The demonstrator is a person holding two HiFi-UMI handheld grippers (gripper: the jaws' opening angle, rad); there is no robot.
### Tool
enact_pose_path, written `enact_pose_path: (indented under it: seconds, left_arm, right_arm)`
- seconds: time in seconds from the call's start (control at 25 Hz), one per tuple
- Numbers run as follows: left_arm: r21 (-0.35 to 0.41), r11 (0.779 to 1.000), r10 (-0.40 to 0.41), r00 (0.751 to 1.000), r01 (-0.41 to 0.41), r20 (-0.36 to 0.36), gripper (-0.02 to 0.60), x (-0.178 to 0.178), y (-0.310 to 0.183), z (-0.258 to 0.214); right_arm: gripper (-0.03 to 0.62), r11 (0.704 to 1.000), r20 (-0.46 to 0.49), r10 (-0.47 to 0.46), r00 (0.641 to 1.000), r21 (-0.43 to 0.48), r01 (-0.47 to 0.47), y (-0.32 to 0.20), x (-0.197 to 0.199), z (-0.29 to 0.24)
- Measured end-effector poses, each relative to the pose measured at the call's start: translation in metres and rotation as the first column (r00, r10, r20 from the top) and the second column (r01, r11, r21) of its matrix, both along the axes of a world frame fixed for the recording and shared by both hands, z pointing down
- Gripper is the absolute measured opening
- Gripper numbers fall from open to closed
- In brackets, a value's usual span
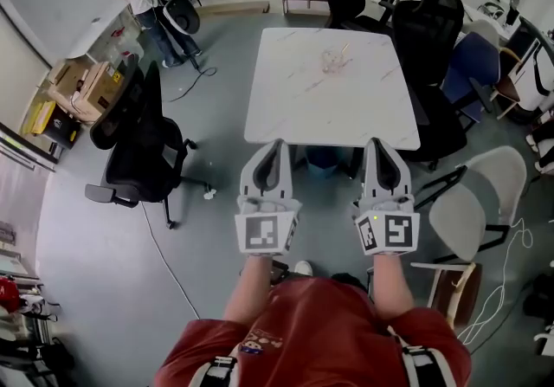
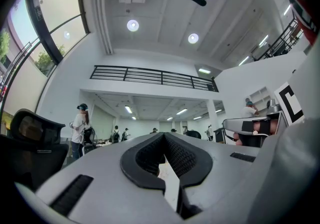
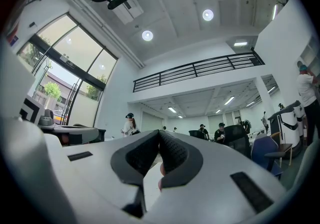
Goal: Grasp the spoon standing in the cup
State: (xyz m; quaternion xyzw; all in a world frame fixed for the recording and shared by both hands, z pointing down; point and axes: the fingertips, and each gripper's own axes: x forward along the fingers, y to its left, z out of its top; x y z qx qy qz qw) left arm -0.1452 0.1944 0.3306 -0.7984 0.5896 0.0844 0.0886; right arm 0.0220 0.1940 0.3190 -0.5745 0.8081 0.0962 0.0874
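Nearest me: my left gripper [image 1: 276, 146] and right gripper [image 1: 378, 144], held out side by side over the floor, just short of the table's near edge.
Left jaws: tips pressed together with nothing between them; only a sliver of pale table top shows through the slot behind the pads.
Right jaws: closed tip to tip and empty.
Table [image 1: 286, 112]: white marbled top straight ahead, bare apart from the cup.
Cup [image 1: 331, 63]: small and seemingly clear, standing toward the far middle of the top, well apart from both grippers.
Spoon [image 1: 343, 51]: a slim pale handle leaning out of the cup toward the far right; too small from here to tell its material or see its bowl.
Handling, my guess: light and stiff, with a thin handle that could slip or swivel between the pads. The cup looks light too, so it may tip or slide if I push the handle sideways.
Where I'd hold: on the bare handle above the rim, pads flat on its two broad faces, clear of the cup wall.
First need: one pair of jaws must open before it gets there.
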Motion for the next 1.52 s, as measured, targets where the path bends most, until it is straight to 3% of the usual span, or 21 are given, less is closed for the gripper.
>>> enact_pose_path:
  seconds: [0.48, 0.8, 0.92, 1.04, 1.16, 1.52]
  left_arm:
    - [0.035, 0.999, 0.019, 0.998, -0.017, -0.052, 0.009, -0.008, -0.008, -0.01]
    - [0.017, 1.0, 0.011, 1.0, -0.011, -0.018, 0.009, -0.003, -0.024, 0.002]
    - [0.012, 1.0, 0.007, 1.0, -0.008, 0.014, 0.009, 0.002, -0.04, 0.002]
    - [0.026, 1.0, 0.017, 1.0, -0.016, -0.013, 0.009, 0.012, -0.059, -0.003]
    - [0.012, 1.0, 0.028, 0.999, -0.029, 0.017, 0.009, 0.021, -0.081, 0.002]
    - [0.003, 1.0, 0.029, 1.0, -0.029, 0.011, 0.009, 0.046, -0.15, -0.007]
  right_arm:
    - [0.014, 1.0, -0.011, 0.024, 1.0, 0.015, -0.024, -0.004, -0.006, -0.003]
    - [0.014, 1.0, -0.009, 0.021, 1.0, 0.013, -0.021, -0.023, 0.0, 0.004]
    - [0.014, 1.0, 0.0, 0.021, 1.0, 0.02, -0.021, -0.038, 0.006, 0.001]
    - [0.014, 1.0, 0.008, 0.02, 1.0, 0.014, -0.02, -0.058, 0.013, 0.002]
    - [0.014, 1.0, 0.021, 0.024, 0.999, 0.0, -0.024, -0.081, 0.021, 0.007]
    - [0.014, 1.0, 0.04, 0.015, 0.999, -0.018, -0.014, -0.155, 0.042, 0.004]
